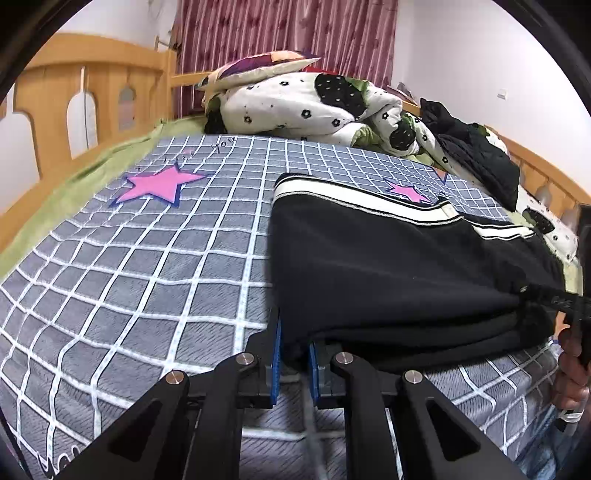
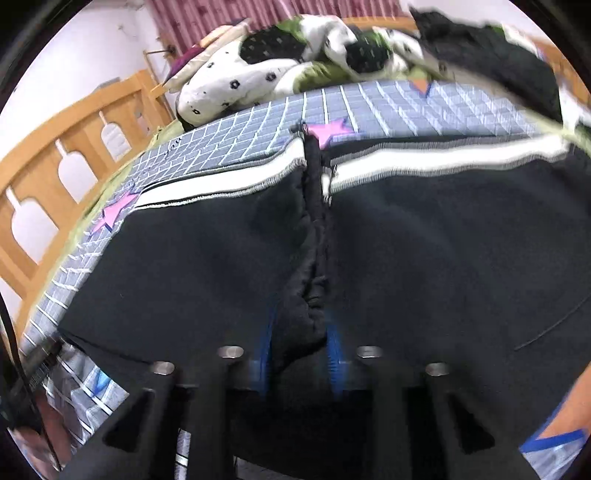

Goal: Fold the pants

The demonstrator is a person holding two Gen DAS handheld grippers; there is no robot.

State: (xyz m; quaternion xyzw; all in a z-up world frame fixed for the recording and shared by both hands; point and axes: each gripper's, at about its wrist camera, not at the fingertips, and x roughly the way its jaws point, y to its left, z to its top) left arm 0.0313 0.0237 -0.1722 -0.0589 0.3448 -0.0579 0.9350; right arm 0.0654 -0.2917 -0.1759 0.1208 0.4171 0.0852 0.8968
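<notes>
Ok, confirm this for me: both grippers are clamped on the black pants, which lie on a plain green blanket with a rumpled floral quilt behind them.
One detail is off. The blanket under the black pants is grey with a white grid and pink stars, not plain green, as the left wrist view shows. The rest stands: the left gripper and right gripper are clamped on the pants, and the rumpled floral quilt lies behind.

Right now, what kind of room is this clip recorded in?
Most likely a bedroom: a wooden bed frame around a grid-patterned blanket, a bundled floral quilt at the far end, and a drawn curtain behind.
</notes>
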